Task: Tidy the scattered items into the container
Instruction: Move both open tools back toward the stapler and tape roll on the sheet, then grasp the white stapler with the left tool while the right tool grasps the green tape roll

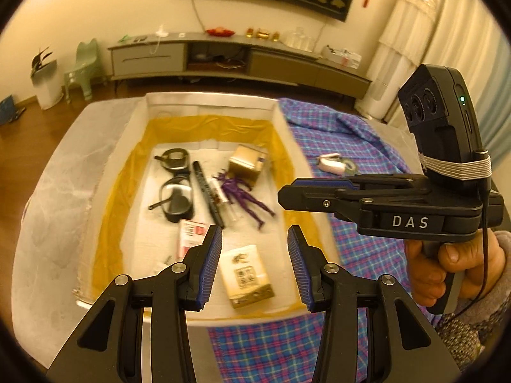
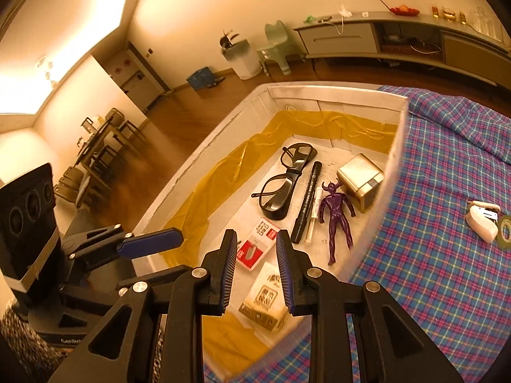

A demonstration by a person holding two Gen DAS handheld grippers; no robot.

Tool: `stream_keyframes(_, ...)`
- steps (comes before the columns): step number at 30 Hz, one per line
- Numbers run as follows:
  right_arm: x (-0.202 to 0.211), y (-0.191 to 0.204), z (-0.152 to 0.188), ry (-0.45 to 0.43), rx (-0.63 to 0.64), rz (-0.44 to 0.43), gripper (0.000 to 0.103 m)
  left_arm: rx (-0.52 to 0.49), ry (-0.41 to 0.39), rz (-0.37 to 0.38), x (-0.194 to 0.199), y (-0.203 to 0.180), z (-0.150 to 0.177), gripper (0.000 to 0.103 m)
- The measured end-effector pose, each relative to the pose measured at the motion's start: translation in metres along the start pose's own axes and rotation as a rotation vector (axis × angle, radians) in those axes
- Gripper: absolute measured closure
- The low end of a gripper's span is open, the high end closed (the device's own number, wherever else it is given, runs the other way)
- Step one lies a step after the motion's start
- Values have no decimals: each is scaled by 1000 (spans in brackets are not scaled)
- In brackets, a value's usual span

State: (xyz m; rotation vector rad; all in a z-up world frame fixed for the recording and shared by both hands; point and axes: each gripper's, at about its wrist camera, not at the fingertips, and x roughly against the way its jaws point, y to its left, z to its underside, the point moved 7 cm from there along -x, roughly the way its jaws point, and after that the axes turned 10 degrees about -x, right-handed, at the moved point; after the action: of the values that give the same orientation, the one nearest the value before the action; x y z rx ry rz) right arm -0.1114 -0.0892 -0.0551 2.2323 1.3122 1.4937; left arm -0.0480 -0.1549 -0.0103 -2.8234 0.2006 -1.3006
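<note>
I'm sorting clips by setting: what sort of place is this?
Most likely a home living room: a long low TV cabinet against the wall, a dining table with chairs farther back, and a child's green chair.

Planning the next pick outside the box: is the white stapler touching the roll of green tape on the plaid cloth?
Touching. The right wrist view shows the white stapler overlapping the green tape roll with no cloth between them; the left wrist view agrees.

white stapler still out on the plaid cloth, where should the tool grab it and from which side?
Probably the white stapler's body, mid-length, across its narrow width, coming down from above. It lies flat on the plaid cloth with its long sides exposed; a tape roll sits against one end, so avoid that end.
</note>
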Motion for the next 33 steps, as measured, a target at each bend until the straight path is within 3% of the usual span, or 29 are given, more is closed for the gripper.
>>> stream_keyframes(7, 36, -41, 11, -67, -27, 16, 75, -27, 14, 39, -7, -38, 0, 57)
stream_keyframes(13, 60, -125, 5, -130, -115, 140, 71, -62, 13, 84, -14, -74, -8, 57)
stream_keyframes(16, 64, -162, -1, -138, -118, 214, 64, -73, 22, 111, -24, -92, -11, 57)
stream_keyframes(18, 62, -181, -5, -138, -97, 261, 54, -73, 32, 125, -33, -100, -11, 57)
stream_keyframes(23, 43, -216, -20, -108, 15, 378, 49, -64, 59, 150, -53, -112, -8, 57)
stream_keyframes(33, -7, -248, -39, -15, 182, 480, 50, -44, 64, 169, -72, -116, -8, 57)
